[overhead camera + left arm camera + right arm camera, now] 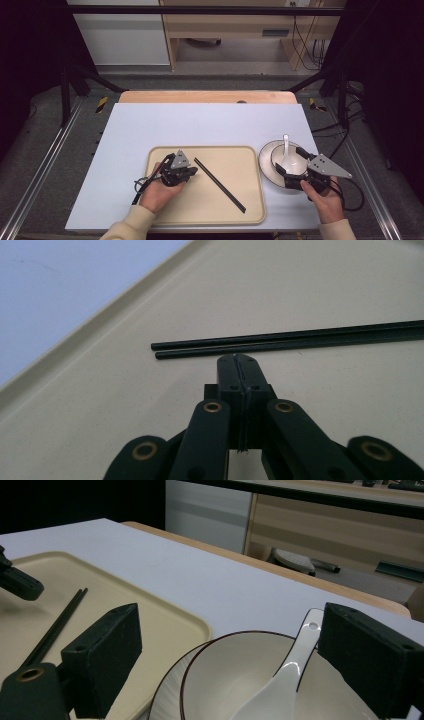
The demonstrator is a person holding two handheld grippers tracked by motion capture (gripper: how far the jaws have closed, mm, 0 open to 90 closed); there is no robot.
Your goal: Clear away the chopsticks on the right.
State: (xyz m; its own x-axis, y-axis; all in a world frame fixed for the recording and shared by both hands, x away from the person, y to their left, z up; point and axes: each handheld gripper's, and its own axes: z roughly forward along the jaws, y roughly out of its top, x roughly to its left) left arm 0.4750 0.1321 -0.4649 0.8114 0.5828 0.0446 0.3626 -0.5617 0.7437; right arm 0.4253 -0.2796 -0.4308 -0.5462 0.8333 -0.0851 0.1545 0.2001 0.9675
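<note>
White tabletop, beige tray. Left gripper fully closed, empty, black chopsticks just ahead. Right gripper spread wide around bowl holding spoon, gripping nothing. Best closed squarely on the rim, clear of the spoon.

Beside the tray, the chopsticks run off the left gripper view's right edge, far tips unseen.

Tray: matt beige plastic look, smooth. Chopsticks: black, slight sheen. Bowl and spoon: glossy white ceramic look, bowl with a dark rim line. Table cover: smooth, matt, pale; wood edge at frame top-centre. Gripper jaws: matt black plastic, brass-coloured pivots.
</note>
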